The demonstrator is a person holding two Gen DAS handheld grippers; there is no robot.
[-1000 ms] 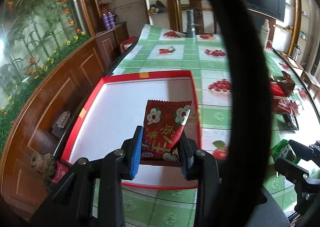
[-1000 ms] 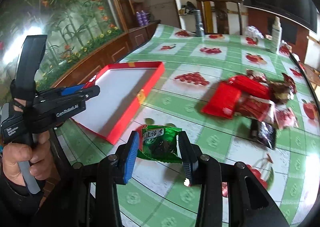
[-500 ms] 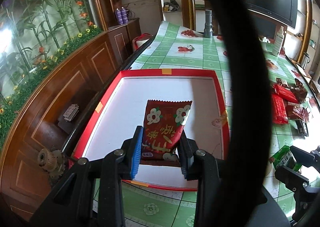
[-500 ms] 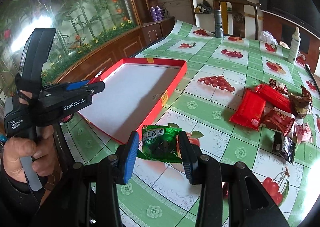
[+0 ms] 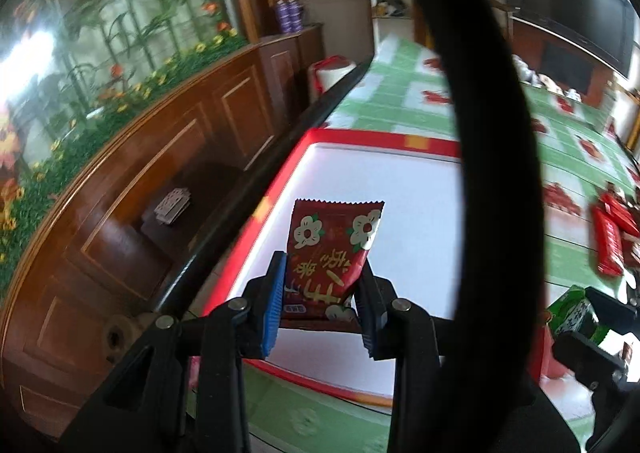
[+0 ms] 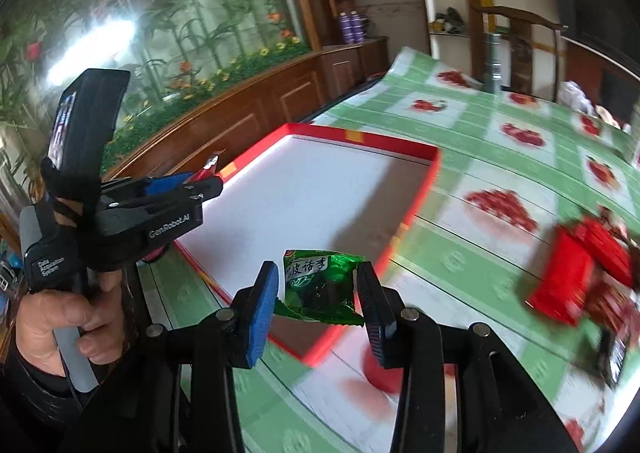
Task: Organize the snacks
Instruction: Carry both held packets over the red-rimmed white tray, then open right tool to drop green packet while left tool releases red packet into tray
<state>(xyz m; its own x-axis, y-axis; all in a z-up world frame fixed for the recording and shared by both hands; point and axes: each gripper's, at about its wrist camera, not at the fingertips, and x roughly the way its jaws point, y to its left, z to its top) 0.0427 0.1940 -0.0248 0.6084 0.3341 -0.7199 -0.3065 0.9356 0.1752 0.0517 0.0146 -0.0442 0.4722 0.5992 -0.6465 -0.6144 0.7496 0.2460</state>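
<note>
While the red tray (image 6: 416,209) shows no snacks in it, each tool grips one: the left tool (image 5: 320,305) pinches a red packet (image 5: 332,253) over its white floor, the right tool (image 6: 316,305) a green packet (image 6: 320,285) above its near corner. More red packets (image 6: 576,273) wait on the desk (image 6: 480,181). Only the low rim borders the open tray.

Thick black strap (image 5: 492,173) cuts straight down left wrist view, hides middle of red tray (image 5: 360,137) and tabletop (image 5: 400,105) behind it. Red packets (image 6: 576,273) on right all motion smear, print unreadable. Bottom of red flower snack packet (image 5: 332,249) tucked behind left tongs (image 5: 320,301). Green snack packet (image 5: 572,313) half hidden by right tongs (image 6: 316,301) in left view.
</note>
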